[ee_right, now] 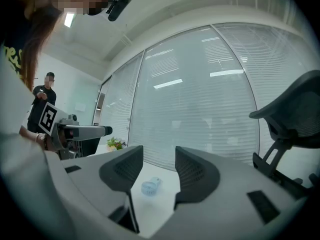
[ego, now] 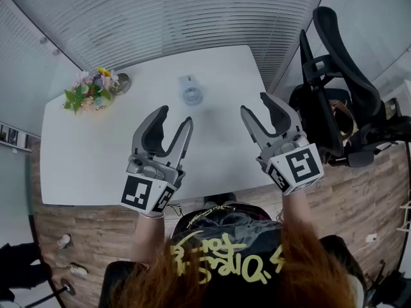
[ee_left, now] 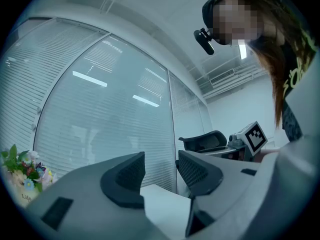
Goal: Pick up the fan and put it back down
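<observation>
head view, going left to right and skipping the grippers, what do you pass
flowers at the table's left corner → fan on the table → office chair off the table's right edge

The left gripper (ego: 174, 117) and right gripper (ego: 255, 104) point forward side by side, roughly level; fingers (ego: 154, 130) partly apart, nothing between them.

I see a white table (ego: 83, 172) set against a glass wall with closed white blinds (ego: 192, 11). The floor (ego: 359, 197) is wood plank. A black office chair (ego: 321, 117) stands by the table's right end. Flowers (ego: 90, 90) sit at its far left corner. Strip lights (ee_left: 90, 79) reflect in the glass.
</observation>
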{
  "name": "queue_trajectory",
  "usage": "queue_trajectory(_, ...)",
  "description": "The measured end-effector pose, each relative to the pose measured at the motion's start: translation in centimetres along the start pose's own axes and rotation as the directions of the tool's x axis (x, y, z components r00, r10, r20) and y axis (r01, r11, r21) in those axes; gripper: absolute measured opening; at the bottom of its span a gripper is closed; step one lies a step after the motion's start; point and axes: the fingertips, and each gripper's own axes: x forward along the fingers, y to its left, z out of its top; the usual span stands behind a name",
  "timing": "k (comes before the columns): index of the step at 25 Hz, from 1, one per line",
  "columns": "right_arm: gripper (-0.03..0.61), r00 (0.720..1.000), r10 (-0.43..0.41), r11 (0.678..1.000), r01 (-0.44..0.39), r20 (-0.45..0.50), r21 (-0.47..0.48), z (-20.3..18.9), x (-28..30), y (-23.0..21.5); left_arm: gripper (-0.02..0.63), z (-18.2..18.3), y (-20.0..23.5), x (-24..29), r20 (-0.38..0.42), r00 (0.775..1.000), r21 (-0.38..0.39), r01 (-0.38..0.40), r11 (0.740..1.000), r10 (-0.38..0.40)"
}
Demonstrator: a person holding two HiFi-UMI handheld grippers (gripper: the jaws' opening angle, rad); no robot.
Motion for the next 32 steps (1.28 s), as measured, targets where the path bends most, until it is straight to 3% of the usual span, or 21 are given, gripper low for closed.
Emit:
queue_trajectory(5, 0.111, 1.0, 0.002, 1.0, -0.002, 0.001, -0.007, -0.1, 0.2, 0.1, 0.126, -0.1, -0.2, 0.0, -0.001, 1.0, 0.018, 0.004, 1.0, -0.004)
queue_trajectory(11, 0.045, 1.0, 0.003, 1.0, -0.003, 0.003, -0.001, -0.1, 0.4, 0.2, 0.082, 0.1, -0.6, 0.3, 0.01, 1.0, 0.018, 0.012, 1.0, -0.012)
queue_trajectory(22, 0.003, 1.0, -0.002, 1.0, 0.002, 0.006, -0.003, 0.0, 0.6, 0.0, 0.005, -0.7, -1.0, 0.4, -0.029, 0.999, 0.037, 0.036, 0.999, -0.035)
queue_trajectory(32, 0.003, 1.0, 0.02, 0.999, -0.021, -0.021, -0.035, -0.5, 0.9, 0.6, -0.008, -0.9, -1.4, 0.3, -0.042, 0.997, 0.04, 0.059, 0.997, -0.057)
